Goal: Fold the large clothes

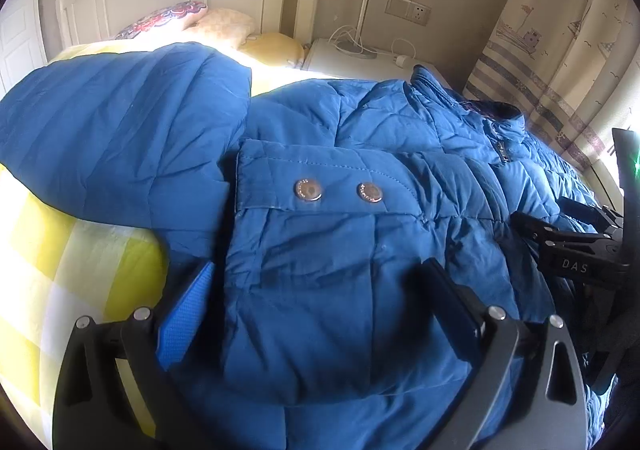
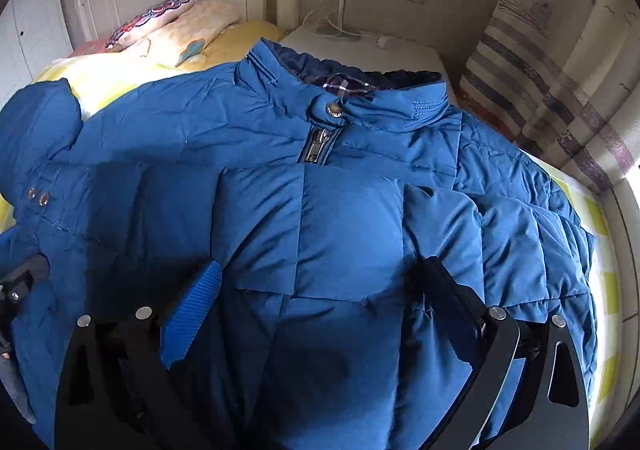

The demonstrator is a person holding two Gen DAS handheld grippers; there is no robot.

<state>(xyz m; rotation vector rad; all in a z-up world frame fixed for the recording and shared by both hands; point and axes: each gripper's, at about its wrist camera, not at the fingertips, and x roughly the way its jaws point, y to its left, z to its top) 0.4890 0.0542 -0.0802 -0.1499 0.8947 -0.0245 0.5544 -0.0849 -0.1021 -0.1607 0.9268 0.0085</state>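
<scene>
A large blue puffer jacket [image 2: 360, 210] lies front up on the bed, collar [image 2: 384, 106] and zipper [image 2: 318, 146] toward the headboard. One sleeve is folded across the body, and its cuff with two snap buttons [image 1: 308, 189] lies just ahead of my left gripper [image 1: 320, 266]. That gripper hovers open, its jaws wide over the sleeve. My right gripper [image 2: 324, 264] stands open over the chest panel with the padded fabric bulging between its fingers. A puffy blue part [image 1: 120, 130] lies at the left over the sheet.
The bed has a yellow checked sheet [image 1: 60, 270] and pillows [image 1: 168, 16] by the white headboard. A white nightstand [image 1: 352, 62] with a lamp pole and cables stands behind the jacket. A striped curtain [image 1: 560, 50] hangs at the right.
</scene>
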